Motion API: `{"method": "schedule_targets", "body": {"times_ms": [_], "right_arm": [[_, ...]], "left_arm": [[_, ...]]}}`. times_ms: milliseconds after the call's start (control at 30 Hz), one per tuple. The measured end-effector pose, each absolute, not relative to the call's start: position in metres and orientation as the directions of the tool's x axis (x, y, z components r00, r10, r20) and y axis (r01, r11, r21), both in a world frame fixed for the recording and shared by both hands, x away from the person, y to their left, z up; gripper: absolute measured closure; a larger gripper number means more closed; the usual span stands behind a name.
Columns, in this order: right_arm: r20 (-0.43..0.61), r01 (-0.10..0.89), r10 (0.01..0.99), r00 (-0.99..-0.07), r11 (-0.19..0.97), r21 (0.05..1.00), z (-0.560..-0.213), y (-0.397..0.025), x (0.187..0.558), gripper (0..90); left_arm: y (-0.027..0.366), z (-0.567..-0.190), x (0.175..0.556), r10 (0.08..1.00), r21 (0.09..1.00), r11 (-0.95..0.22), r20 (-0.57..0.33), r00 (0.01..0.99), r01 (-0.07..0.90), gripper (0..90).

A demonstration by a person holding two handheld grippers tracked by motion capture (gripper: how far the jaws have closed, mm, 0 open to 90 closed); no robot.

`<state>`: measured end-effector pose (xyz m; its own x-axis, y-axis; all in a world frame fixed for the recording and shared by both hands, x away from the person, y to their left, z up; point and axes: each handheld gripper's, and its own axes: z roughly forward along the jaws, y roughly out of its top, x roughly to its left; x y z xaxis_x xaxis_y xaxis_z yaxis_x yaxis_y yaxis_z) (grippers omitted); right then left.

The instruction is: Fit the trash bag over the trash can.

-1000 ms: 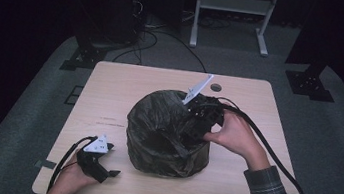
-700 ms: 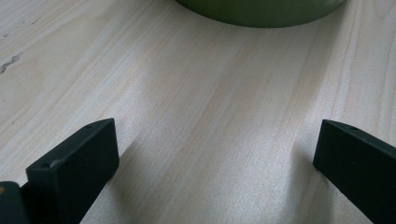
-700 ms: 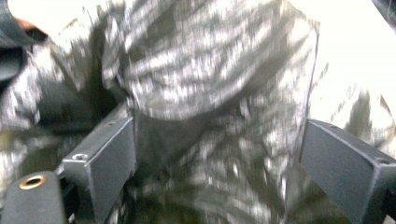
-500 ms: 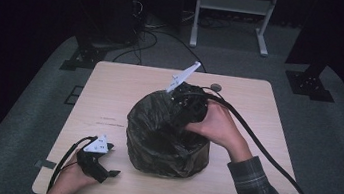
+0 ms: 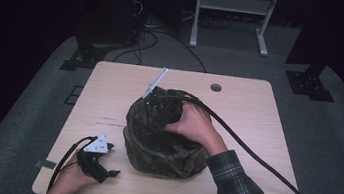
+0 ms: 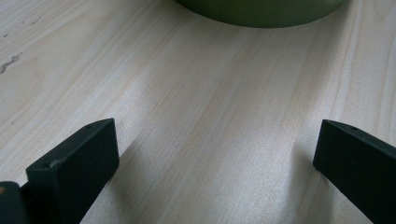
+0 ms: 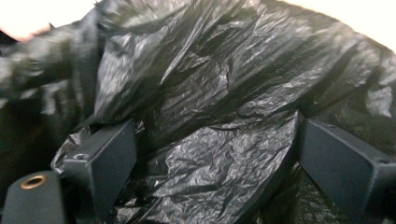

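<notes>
**Right gripper buried in the bag's top**

The black plastic bag, draped over a round bin, sits mid-table. The right gripper presses into its crumpled top, jaws spread with plastic bunched between them. The left gripper rests on bare wood near the front-left corner, jaws released, holding nothing.

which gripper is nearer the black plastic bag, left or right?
Right. The right gripper is on top of the black plastic bag, jaws spread against the crumpled plastic. The left gripper sits on the table beside the bag's near-left side, apart from it, jaws open.
</notes>
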<state>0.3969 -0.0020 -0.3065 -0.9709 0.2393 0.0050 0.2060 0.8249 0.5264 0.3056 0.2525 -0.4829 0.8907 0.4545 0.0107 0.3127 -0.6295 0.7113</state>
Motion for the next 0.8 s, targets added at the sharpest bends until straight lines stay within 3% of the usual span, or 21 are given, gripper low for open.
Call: {"method": "schedule_targets", "body": {"times_ms": [433,800], "right_arm": [[-0.014,0.228,0.249,-0.968,0.907,0.354,-0.33,0.011,0.401,10.0],[-0.069,0.246,0.305,-0.95,0.866,0.435,-0.294,-0.019,0.401,10.0]], "left_arm": [[0.252,-0.483,0.306,0.455,0.712,-0.629,0.01,0.891,0.313,0.0],[0.252,-0.483,0.306,0.454,0.712,-0.629,0.01,0.891,0.313,0.0]]}}
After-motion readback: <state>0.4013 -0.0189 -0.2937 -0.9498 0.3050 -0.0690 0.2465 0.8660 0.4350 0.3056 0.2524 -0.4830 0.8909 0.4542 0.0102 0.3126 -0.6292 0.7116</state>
